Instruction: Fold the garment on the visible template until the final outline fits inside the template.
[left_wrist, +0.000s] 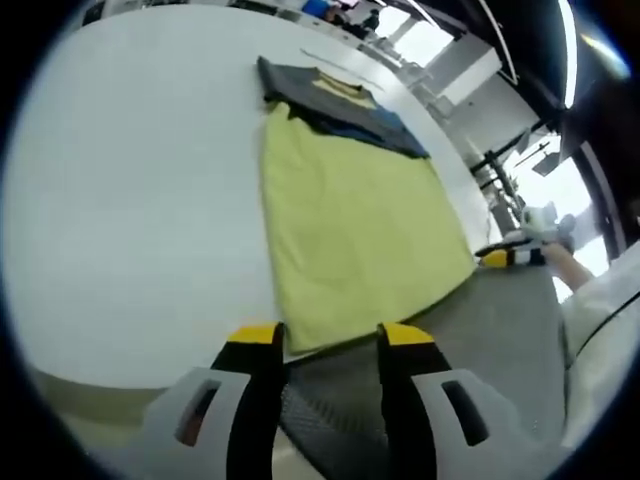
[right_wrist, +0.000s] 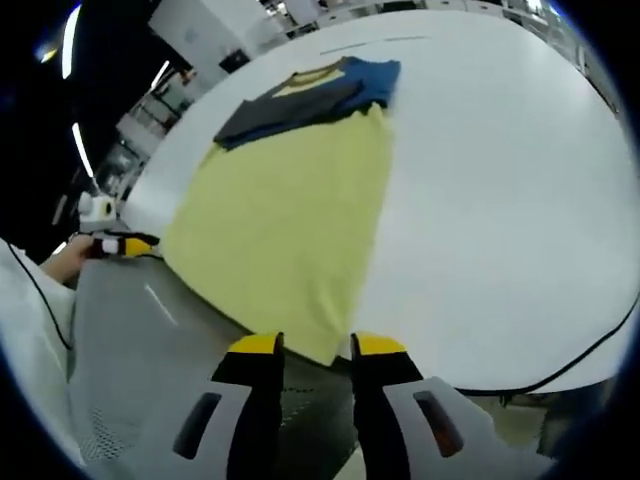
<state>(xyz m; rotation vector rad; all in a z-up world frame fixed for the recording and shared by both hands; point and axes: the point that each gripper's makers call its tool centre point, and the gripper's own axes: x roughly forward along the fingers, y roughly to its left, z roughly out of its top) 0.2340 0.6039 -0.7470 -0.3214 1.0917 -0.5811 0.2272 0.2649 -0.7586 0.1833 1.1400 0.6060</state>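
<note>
Your two pairs of tongs meet the near hem of the yellow garment (left_wrist: 350, 230) on the white counter (left_wrist: 130, 200), one at each corner, the grip you want for carrying an edge over in a single even fold. In the left gripper view, your left tongs (left_wrist: 331, 337) stand spread on either side of the hem's corner, with a grey mesh fabric (left_wrist: 480, 350) running beneath and beside them; whether the tips already touch cloth cannot be told. In the right gripper view, your right tongs (right_wrist: 306, 345) stand spread at the opposite corner of the same hem. The garment lies flat and long, its far end against a dark grey and blue folded piece (left_wrist: 330, 100) with a yellow collar, and a thin marked line (right_wrist: 370, 42), possibly the template's edge, shows just beyond that piece. Judging by the length laid out, folding has hardly begun. Expect soft fabric that sags between two held corners, so lifting both sides together should keep the fold square.
</note>
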